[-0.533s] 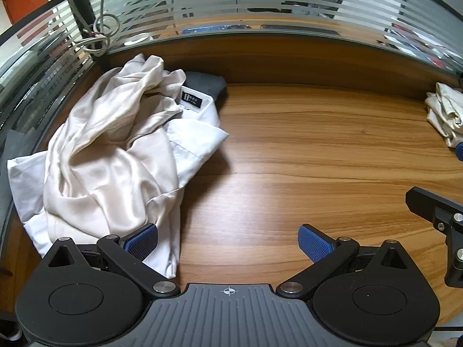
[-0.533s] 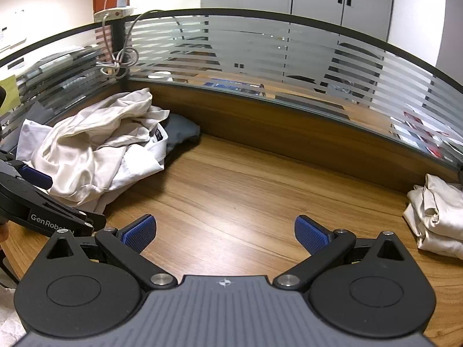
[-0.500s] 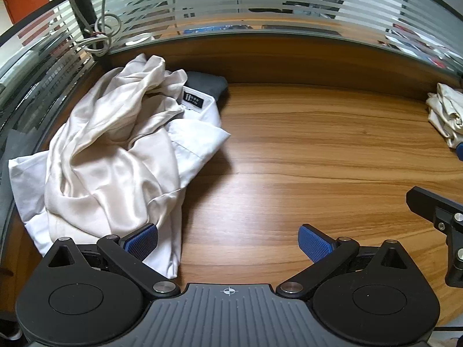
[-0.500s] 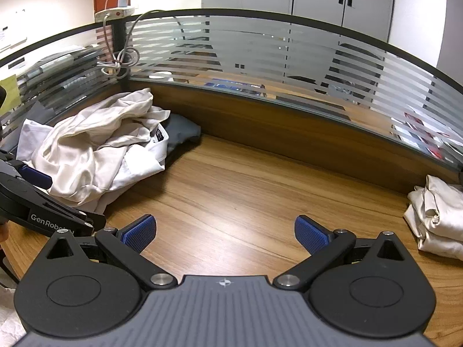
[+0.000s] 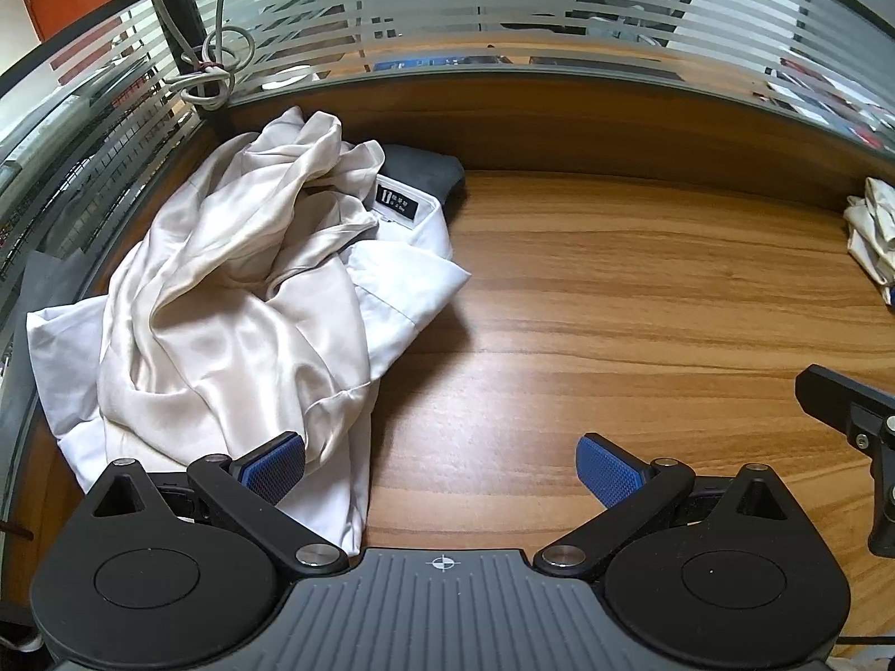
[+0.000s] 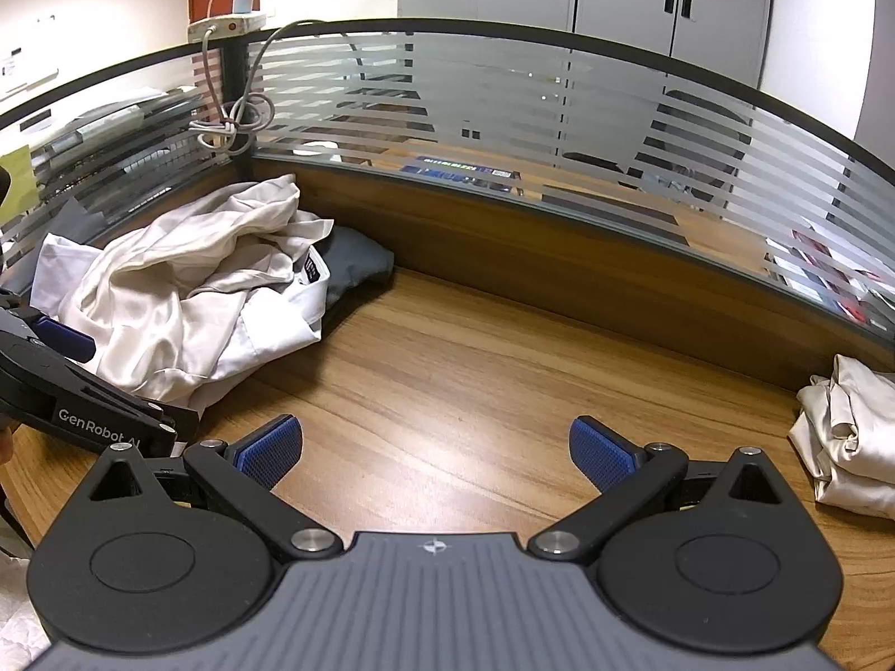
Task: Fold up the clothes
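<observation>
A heap of clothes lies in the desk's left corner: a crumpled cream satin garment on top of a white shirt with a black neck label, and a dark grey garment behind. My left gripper hovers open at the heap's near edge, its left pad just over the white fabric, nothing between the pads. My right gripper is open over bare wood. A folded cream garment sits at the right.
The wooden desk is bounded by a curved frosted-glass partition. A coiled cable hangs on the corner post. The left gripper's body shows at the right wrist view's left edge, the right gripper's body at the left wrist view's right.
The left gripper has drifted slightly, so the clothes heap sits a touch further right in its view. The right gripper has held still. Both stay open.
</observation>
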Demonstrator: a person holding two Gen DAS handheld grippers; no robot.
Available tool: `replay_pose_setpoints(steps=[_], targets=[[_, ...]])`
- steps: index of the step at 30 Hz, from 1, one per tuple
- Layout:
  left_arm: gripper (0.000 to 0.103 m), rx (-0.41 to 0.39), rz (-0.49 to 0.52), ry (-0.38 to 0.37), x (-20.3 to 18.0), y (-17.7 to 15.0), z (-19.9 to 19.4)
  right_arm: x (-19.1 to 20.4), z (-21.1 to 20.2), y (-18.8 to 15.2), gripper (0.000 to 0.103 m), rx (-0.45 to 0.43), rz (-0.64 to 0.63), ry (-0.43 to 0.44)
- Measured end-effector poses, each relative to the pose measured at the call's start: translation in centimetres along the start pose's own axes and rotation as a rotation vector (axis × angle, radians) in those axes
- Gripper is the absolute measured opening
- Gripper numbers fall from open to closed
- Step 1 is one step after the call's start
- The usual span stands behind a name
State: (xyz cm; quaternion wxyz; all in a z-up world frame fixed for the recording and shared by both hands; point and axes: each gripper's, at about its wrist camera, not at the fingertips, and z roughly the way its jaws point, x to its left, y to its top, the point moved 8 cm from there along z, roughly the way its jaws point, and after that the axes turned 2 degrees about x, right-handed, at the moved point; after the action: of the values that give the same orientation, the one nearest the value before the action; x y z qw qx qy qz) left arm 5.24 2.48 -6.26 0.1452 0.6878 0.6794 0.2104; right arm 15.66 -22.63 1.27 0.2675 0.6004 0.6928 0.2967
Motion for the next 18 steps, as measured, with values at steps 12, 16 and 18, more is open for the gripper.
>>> replay_pose_setpoints(steps=[12, 16, 18], targets=[[0.103, 0.014, -0.009, 0.011, 0.2, 0.4, 0.7, 0.4, 1.6, 0.5, 0.102, 0.025, -0.009, 0.010], [0.103, 0.018, -0.010, 0.012, 0.2, 0.3, 0.9, 0.7, 1.9, 0.6, 0.102, 0.029, -0.012, 0.012], [0.103, 0.019, -0.010, 0.013, 0.2, 0.3, 0.9, 0.8, 1.9, 0.6, 0.102, 0.029, -0.013, 0.012]])
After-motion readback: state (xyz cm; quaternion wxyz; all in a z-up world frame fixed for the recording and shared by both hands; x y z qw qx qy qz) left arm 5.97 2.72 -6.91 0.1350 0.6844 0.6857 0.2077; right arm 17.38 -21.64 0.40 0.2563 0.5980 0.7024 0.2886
